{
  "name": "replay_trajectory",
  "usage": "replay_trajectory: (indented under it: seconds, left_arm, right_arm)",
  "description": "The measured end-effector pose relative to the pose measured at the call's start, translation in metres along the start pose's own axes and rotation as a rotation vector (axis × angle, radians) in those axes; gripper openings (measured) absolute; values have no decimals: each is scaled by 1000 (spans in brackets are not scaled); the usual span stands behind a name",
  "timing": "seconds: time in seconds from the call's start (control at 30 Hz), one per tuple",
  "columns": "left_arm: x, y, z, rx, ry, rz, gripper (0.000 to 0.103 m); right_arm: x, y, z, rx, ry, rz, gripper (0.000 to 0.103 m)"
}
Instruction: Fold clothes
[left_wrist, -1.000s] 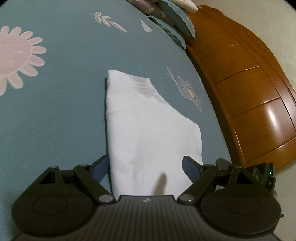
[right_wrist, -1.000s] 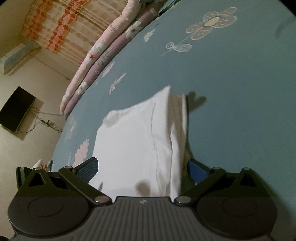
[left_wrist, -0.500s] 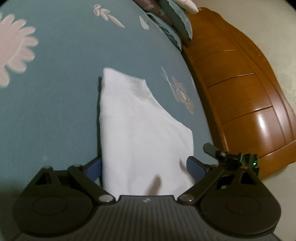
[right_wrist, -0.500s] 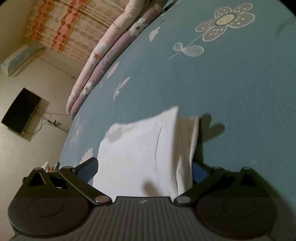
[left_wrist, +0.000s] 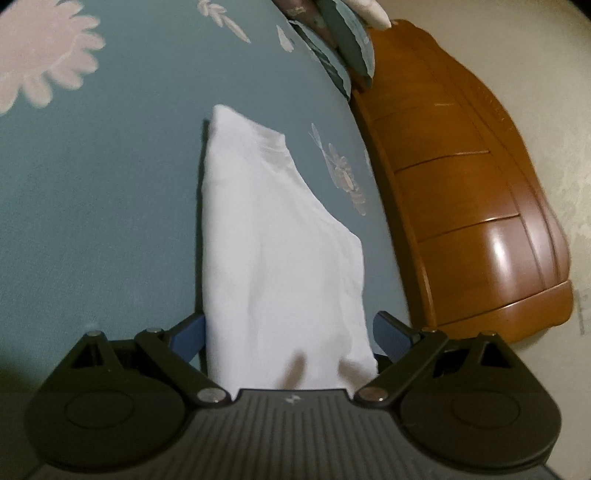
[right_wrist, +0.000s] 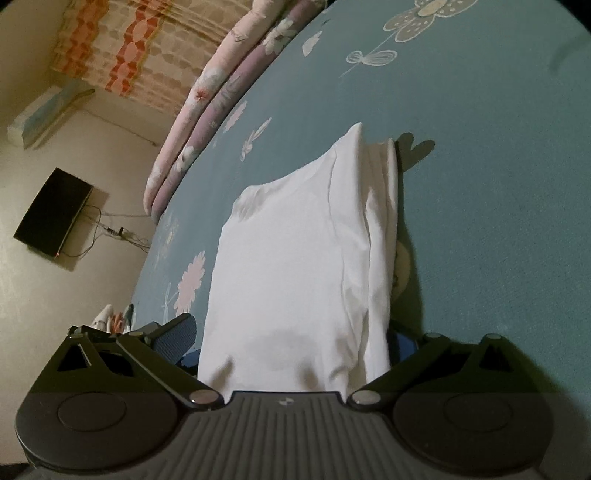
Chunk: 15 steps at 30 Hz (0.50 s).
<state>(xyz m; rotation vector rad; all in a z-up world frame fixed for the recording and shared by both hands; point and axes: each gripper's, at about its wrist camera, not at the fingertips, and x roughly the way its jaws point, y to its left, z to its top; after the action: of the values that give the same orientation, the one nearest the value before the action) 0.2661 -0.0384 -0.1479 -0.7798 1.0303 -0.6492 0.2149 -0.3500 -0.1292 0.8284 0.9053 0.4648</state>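
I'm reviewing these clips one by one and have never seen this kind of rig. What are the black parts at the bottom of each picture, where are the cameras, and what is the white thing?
There is no robot here: a person holds a two-finger claw in each hand, and a wide-angle camera on each one looks forward along its fingers. The black parts are the claws' own bodies. One picture comes from the left claw, the other from the right claw. Both show a white garment, already partly folded, lying on a blue flowered bedsheet. Both claws stand wide open with the garment's near end between the blue fingers; neither pinches it. Beyond are a wooden bed board, a rolled quilt and a curtain.
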Motion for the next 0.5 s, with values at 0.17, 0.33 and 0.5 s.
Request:
replay_trajectory:
  seconds: [0.17, 0.33, 0.5]
  left_arm:
    - [21, -5, 14, 52, 30, 7, 94]
    - [12, -1, 5, 68, 113, -35, 94]
    - [15, 4, 12, 70, 146, -46, 90]
  right_arm:
    - [13, 4, 15, -18, 5, -22, 103]
    - [10, 5, 9, -51, 1, -9, 103]
    - [6, 7, 1, -101, -5, 2, 103]
